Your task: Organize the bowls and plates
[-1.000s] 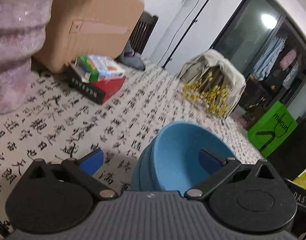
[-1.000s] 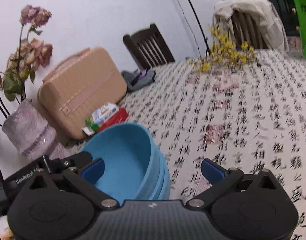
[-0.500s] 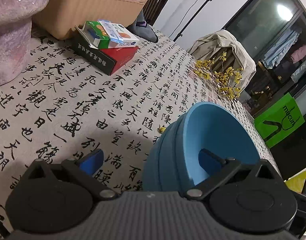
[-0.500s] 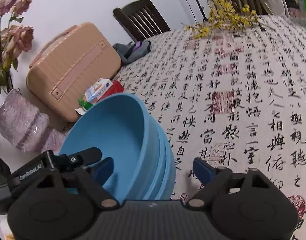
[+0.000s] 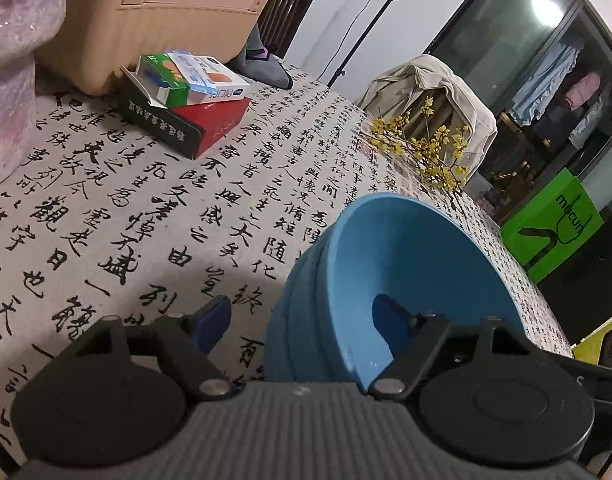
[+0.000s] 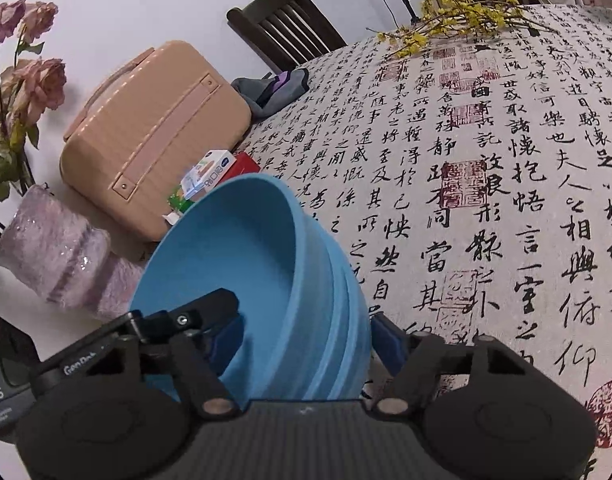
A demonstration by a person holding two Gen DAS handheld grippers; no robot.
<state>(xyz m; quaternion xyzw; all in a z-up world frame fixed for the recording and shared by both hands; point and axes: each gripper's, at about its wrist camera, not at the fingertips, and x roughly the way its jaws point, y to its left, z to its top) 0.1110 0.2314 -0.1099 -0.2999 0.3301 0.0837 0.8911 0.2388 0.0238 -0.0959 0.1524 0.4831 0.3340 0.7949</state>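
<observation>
Your left claw (image 5: pixel 302 316) has just been closing. One blue pad sits inside the stack of blue plastic bowls (image 5: pixel 406 280) and the other blue pad (image 5: pixel 214 318) waits outside, over the cloth. There is a gap between that outside pad and the bowl wall, so this claw is not squeezing yet.

Your right claw (image 6: pixel 306 340) has just been closing too. Its left pad is inside the top bowl and its right pad (image 6: pixel 386 340) is right up against the outside of the stack of blue plastic bowls (image 6: pixel 258 280). I cannot tell for sure if it is pressing hard yet.

A second ago both claws were wide open around the rims. Now they are pinching in from two sides, so I think you are about to pick the whole stack up.

The bowls sit tipped on the white tablecloth with black writing (image 6: pixel 486 200). Farther out are the tan hard case (image 6: pixel 154 136), the small red and green boxes (image 5: pixel 186 96), the fuzzy pink vase (image 6: pixel 54 252) and the yellow flower twigs (image 5: pixel 426 152). They are all well apart from the bowls, so nothing is in your way.
</observation>
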